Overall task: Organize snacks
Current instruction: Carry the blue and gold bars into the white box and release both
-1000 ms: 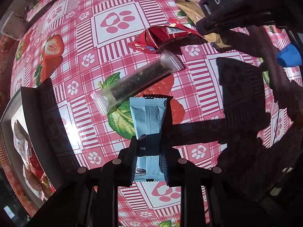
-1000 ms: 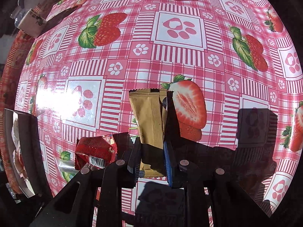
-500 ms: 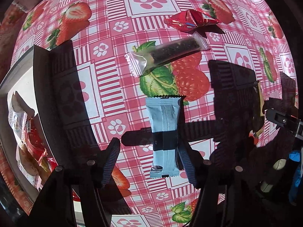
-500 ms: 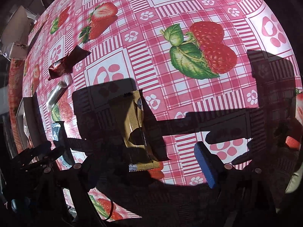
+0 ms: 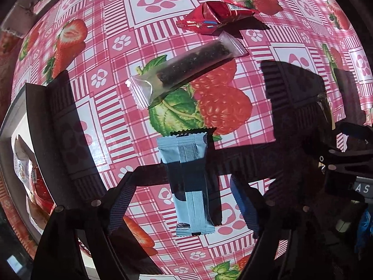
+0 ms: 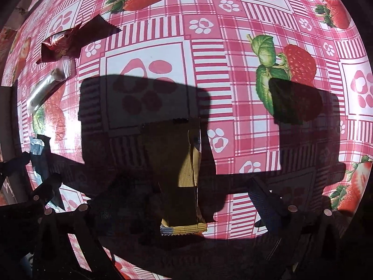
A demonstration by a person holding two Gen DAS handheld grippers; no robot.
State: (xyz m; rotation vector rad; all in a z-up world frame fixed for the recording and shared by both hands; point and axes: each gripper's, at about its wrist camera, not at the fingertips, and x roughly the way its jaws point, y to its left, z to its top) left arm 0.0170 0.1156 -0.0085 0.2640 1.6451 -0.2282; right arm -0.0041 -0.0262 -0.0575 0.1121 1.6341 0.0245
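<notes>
Snack bars (image 5: 190, 182) loose between both just-opened claws

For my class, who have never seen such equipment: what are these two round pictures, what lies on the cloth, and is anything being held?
A person holds a two-finger gripper in each hand; a fisheye camera on each looks down along its fingers. In the left view, the left gripper stands open around a blue snack bar lying on the strawberry tablecloth. Beyond lie a clear-wrapped dark bar and a red packet; a tray of snacks sits at the left. In the right view, the right gripper stands open around a golden bar. Both grippers' jaws have just been opening; nothing is held.
</notes>
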